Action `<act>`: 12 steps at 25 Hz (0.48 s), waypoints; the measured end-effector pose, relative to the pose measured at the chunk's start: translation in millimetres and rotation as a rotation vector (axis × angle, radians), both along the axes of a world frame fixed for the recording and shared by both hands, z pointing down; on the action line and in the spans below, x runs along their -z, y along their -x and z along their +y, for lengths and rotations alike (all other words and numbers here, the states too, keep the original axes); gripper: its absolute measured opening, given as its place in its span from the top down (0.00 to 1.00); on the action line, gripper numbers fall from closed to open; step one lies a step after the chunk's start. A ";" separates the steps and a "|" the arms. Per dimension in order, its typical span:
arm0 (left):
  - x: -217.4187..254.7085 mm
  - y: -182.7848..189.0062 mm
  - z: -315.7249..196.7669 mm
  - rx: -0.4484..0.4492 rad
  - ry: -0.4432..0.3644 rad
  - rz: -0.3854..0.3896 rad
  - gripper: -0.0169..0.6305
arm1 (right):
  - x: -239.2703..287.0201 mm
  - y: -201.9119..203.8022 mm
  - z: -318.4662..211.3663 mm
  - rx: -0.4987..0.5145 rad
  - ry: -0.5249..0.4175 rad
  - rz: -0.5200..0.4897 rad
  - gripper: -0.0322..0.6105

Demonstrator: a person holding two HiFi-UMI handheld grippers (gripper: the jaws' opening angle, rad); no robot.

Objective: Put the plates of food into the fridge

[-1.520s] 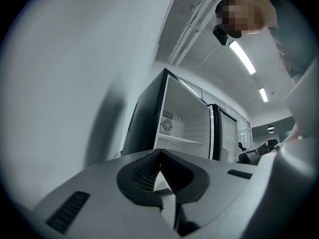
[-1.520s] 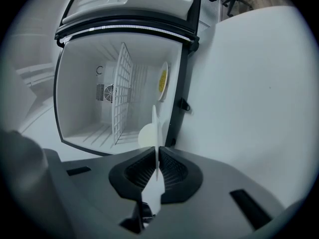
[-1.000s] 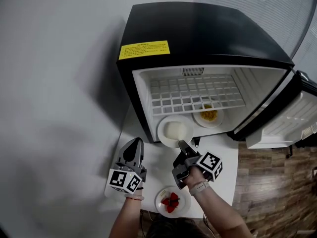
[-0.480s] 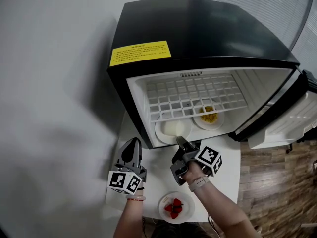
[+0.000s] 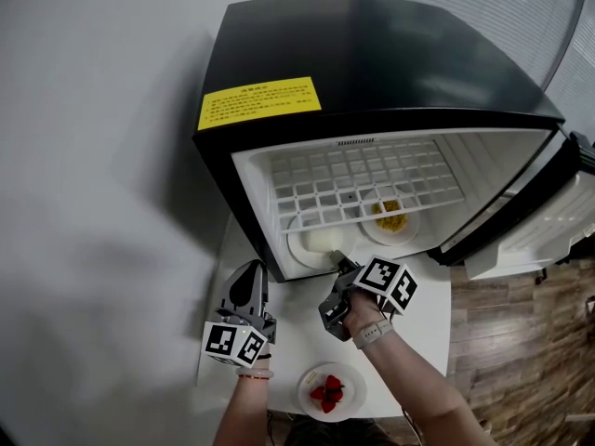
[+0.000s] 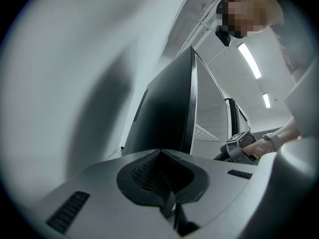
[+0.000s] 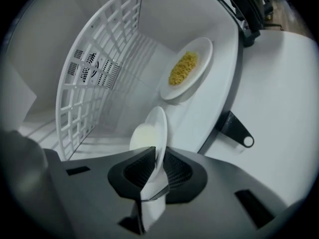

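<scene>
Deeper into the open black fridge (image 5: 372, 54) than a second ago, the round white plate of pale food (image 5: 316, 240) sits at centre frame, with the right gripper (image 5: 340, 264) at its rim. In the left gripper view, the left gripper (image 6: 160, 156) is pinched together and empty, bottom centre. In the right gripper view, the jaws have just been easing apart, with the pads still on the plate's rim at lower centre.

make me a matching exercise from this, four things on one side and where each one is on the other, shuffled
Things
1. plate of white food
2. plate of yellow food
3. plate of strawberries
4. left gripper

Places
a. on the table, nearest the person
b. inside the fridge, at the head view's right
c. above the table, jaws together, nothing between them
d. inside the fridge, at the head view's left

Pairs: 1-d, 2-b, 3-a, 4-c
</scene>
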State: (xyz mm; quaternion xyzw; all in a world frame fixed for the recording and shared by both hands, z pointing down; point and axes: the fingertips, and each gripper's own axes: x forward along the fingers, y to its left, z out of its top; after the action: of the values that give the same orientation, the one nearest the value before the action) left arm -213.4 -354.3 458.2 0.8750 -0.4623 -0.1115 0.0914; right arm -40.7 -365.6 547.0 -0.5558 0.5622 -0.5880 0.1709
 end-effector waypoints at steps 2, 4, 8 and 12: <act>0.4 -0.5 -0.5 -0.002 0.000 0.002 0.96 | 1.7 1.7 -5.3 0.051 -0.006 0.043 0.90; 2.4 -0.8 -0.3 -0.003 -0.002 0.008 0.96 | 4.2 2.1 -9.5 0.100 -0.018 0.107 0.89; 8.2 -1.4 0.8 -0.009 -0.016 0.024 0.96 | 7.7 -1.0 -13.2 0.187 -0.048 0.293 0.85; 9.9 -1.1 -0.8 -0.009 -0.019 0.032 0.96 | 8.0 -5.4 -14.5 0.237 -0.068 0.434 0.80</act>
State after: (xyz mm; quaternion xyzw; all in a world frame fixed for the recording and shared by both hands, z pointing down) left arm -212.3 -355.2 448.3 0.8759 -0.4558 -0.1293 0.0910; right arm -35.3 -380.0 539.0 -0.5930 0.6666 -0.4516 -0.0053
